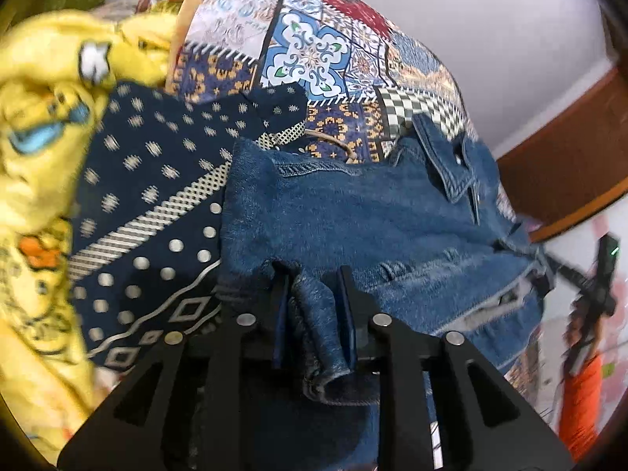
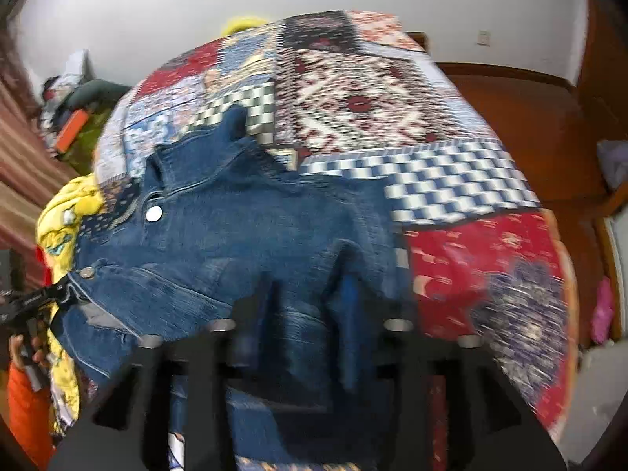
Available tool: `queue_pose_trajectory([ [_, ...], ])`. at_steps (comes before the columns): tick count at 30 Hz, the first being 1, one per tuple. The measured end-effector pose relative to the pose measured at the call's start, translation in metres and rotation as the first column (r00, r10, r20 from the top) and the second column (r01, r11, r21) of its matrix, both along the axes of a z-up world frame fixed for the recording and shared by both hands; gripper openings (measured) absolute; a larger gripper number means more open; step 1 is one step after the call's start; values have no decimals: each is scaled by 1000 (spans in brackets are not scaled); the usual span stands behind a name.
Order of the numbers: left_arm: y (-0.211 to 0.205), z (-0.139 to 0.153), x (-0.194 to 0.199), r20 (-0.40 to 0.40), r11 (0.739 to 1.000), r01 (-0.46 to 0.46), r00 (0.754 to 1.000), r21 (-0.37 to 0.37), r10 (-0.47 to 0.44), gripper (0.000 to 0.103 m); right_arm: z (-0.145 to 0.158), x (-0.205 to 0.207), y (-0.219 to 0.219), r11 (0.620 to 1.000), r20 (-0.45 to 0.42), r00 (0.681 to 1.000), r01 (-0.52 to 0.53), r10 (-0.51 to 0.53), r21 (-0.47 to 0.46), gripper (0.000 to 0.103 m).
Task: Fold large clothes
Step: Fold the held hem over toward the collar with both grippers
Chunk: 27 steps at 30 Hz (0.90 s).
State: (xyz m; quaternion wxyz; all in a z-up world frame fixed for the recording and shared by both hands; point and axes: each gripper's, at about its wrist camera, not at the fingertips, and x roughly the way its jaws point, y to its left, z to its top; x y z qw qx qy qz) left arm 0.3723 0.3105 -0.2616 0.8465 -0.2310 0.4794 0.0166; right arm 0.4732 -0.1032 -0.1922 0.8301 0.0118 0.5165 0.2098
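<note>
A blue denim jacket point(image 1: 353, 216) lay spread on the bed, over a patchwork quilt point(image 1: 322, 51) of red, blue and checkered squares. In the left wrist view, the left gripper point(image 1: 314, 278) pointed down at the jacket's near hem, and a bunched fold of denim stood up between its two fingers point(image 1: 280, 286); they sat parted on either side of the fold, and I could not tell whether they still pinched it. At nine o'clock from the jacket lay a navy dotted cloth point(image 1: 157, 216), touching the denim's edge, and beyond that a heap of yellow fabric point(image 1: 39, 157).

In the right wrist view, the right gripper point(image 2: 310, 294) hung over the jacket's other near corner. Its fingers point(image 2: 349, 298) stood apart with a ridge of denim between them, though blur hid whether they pressed it. The collar point(image 2: 231, 125) pointed to twelve o'clock. A hand point(image 2: 27, 347) in an orange sleeve point(image 2: 27, 404) showed at eight o'clock.
</note>
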Motion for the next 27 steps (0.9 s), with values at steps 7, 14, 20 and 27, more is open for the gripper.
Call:
queue_pose_trajectory([
  [7,-36,50,-42,57,924,-19,998,382,-3,62,43,-44,-31,997,166,986,42,-30,-67,55],
  [14,-89,67,-74,108,938,62,989,342,-105,74,54,-94,-21,997,217,975,-35,49,-70,55],
  [20,-140,41,-68,64,946,149,983,287,-174,74,32,-122,11,990,203,969,-129,139,-64,57],
  [27,-166,7,-45,54,941,117,989,318,-141,74,-11,-126,50,971,140,965,-208,223,-116,57],
])
